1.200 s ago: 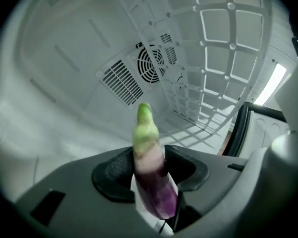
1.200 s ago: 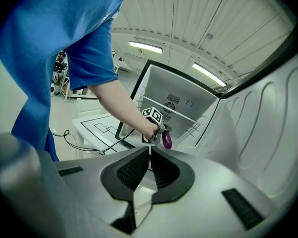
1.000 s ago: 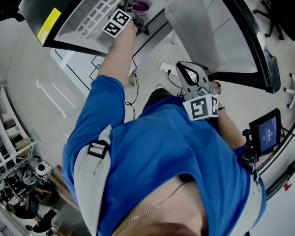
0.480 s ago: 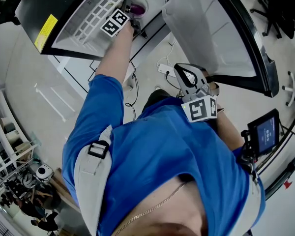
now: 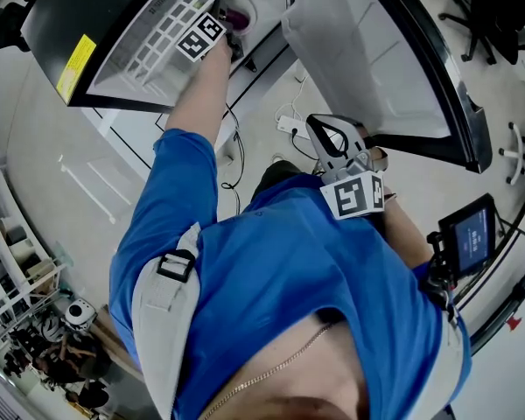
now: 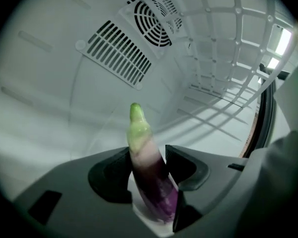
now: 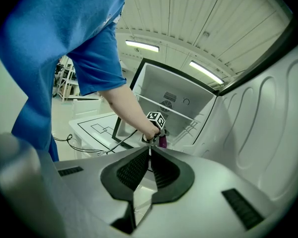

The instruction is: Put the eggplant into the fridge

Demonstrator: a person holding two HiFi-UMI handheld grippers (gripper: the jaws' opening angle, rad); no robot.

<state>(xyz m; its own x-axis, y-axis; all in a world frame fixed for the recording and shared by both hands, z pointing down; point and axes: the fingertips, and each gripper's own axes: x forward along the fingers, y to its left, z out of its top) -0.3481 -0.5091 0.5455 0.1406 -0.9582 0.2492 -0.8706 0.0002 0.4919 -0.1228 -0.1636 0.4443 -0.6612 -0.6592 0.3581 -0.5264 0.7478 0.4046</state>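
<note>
A purple eggplant (image 6: 150,175) with a pale green tip points into the white fridge (image 6: 64,108), toward its back wall with vent grilles. My left gripper (image 6: 148,155) is shut on the eggplant, one pad on each side. In the head view the left gripper (image 5: 230,26) reaches into the open fridge (image 5: 149,46), below the wire shelf (image 5: 171,20), and the eggplant (image 5: 238,11) shows just past it. My right gripper (image 7: 149,160) is shut on nothing and held near my chest; it faces the fridge, the left gripper (image 7: 156,128) and the eggplant (image 7: 163,141).
The fridge door (image 5: 367,51) stands swung open on the right. A power strip with cables (image 5: 293,122) lies on the floor below the fridge. A low white board with black lines (image 5: 140,134) is beside it. A small screen (image 5: 472,234) is at the right.
My left gripper has carried the eggplant deeper into the fridge and a little lower. The right gripper has not moved.
</note>
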